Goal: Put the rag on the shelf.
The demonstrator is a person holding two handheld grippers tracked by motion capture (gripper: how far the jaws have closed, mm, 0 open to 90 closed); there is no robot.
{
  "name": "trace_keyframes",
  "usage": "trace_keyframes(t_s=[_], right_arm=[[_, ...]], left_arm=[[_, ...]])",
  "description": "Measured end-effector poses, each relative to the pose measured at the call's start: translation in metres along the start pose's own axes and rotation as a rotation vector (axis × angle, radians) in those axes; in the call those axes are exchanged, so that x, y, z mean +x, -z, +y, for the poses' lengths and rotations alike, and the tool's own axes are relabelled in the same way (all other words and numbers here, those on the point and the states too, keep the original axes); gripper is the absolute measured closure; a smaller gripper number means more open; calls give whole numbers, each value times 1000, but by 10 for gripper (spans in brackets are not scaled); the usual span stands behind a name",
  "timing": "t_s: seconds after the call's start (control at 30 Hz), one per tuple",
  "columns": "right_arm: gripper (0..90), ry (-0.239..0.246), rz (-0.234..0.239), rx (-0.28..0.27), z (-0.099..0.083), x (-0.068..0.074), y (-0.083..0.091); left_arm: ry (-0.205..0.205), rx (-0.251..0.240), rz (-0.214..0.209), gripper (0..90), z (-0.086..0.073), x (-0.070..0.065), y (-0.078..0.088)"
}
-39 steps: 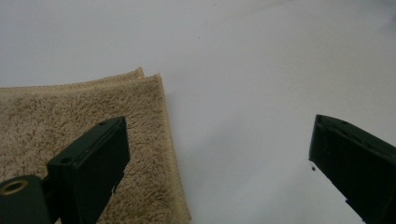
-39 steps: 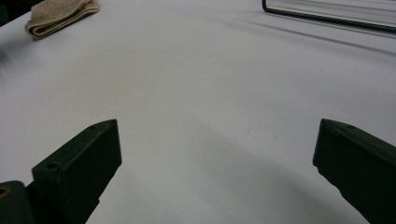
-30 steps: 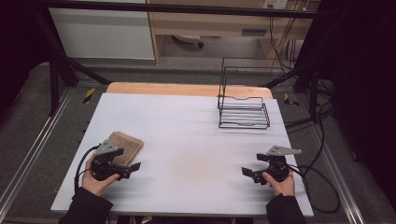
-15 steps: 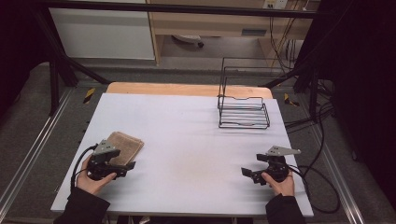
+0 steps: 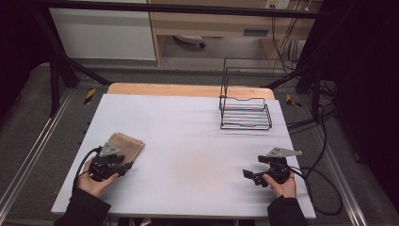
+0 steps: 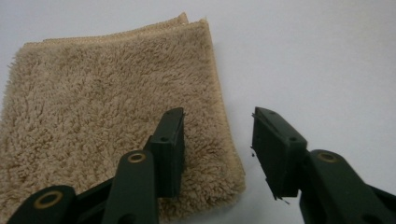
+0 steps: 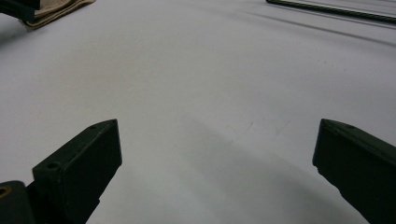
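The folded tan towel (image 5: 125, 144) lies flat on the white table (image 5: 188, 141), at about eight o'clock from the table's middle. In the left gripper view the towel (image 6: 107, 116) has one jaw standing over its pile and the other over bare table past its edge, so the jaws straddle the towel's near corner, partly open and holding nothing.

Over the last second the left gripper (image 5: 123, 165) has pulled back toward six o'clock: a second ago it sat over the towel's front edge, and now it rests just off the near corner, with more of the cloth uncovered. I judge this as lining up on the corner for a pinch; no grasp has begun.

The right gripper (image 5: 246, 174) has stayed at about four o'clock, well apart from the towel, its jaws wide open and empty over bare table. The black wire rack (image 5: 245, 113) stands at one o'clock, untouched.
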State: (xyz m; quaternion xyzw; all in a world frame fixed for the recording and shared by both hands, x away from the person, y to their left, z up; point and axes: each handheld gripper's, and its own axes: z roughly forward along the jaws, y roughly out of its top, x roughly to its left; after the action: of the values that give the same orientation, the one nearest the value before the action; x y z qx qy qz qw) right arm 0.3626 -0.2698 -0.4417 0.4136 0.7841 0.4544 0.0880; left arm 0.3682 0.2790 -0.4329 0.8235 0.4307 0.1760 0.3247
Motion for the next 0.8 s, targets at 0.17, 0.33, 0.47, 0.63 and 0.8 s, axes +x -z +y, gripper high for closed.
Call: trace_keyframes(t_s=[0.17,0.33,0.47,0.63,0.8], right_arm=[[18,-1,0,0,0,0,0],[18,1,0,-1,0,0,0],[18,-1,0,0,0,0,0],[18,-2,0,-2,0,0,0],[18,-3,2,-2,0,0,0]], left_arm=[[-3,19,12,636,-1,2,-3],[0,36,18,660,0,2,-7],[2,42,27,698,0,2,-8],[-8,58,29,760,2,3,-8],[7,57,21,824,2,5,-9]])
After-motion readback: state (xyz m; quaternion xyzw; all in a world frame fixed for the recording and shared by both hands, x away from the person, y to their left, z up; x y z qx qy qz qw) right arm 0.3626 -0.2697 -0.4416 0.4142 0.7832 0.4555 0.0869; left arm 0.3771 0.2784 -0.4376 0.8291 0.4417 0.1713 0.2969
